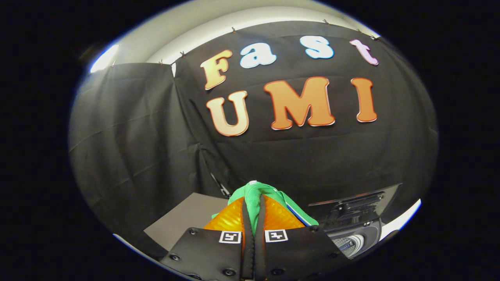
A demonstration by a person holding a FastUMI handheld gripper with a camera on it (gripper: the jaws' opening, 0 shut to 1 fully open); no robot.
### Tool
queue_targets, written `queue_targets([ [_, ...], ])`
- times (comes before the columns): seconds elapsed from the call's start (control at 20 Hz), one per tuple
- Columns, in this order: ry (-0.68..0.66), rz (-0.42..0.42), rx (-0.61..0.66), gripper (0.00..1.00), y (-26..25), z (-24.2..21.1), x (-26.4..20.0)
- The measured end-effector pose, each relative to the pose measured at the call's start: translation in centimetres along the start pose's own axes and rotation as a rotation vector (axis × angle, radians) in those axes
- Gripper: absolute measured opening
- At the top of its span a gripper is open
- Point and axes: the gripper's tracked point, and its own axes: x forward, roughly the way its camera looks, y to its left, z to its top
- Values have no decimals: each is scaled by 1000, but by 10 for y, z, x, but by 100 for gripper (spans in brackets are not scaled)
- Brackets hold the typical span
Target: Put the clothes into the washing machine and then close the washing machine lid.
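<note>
Now, in the gripper view, your gripper (253, 216) is clenched on the green cloth (259, 195): both fingers press a fold of it between them, and the rest bunches up over the tips. You hold it high, in front of the black wall (136, 136). The washer (353, 230) sits low to the right of the fingers, its lid (351, 205) standing open. The grasp looks thin, I think. If you swing fast, the cloth can slip out, or a hanging part may catch on the washer rim and stay outside.
</note>
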Motion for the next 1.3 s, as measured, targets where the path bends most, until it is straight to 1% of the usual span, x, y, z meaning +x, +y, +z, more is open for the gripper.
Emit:
queue_targets([
  [0.35,-91,-154,38,9,-97,36,-25],
  [0.55,-112,-247,64,9,-155,42,-45],
  [0.7,-120,-308,86,9,-190,42,-56],
  [1.0,-102,-400,118,9,-243,21,-75],
  [1.15,-79,-422,125,9,-254,4,-77],
  [1.3,-57,-426,116,9,-257,-14,-75],
])
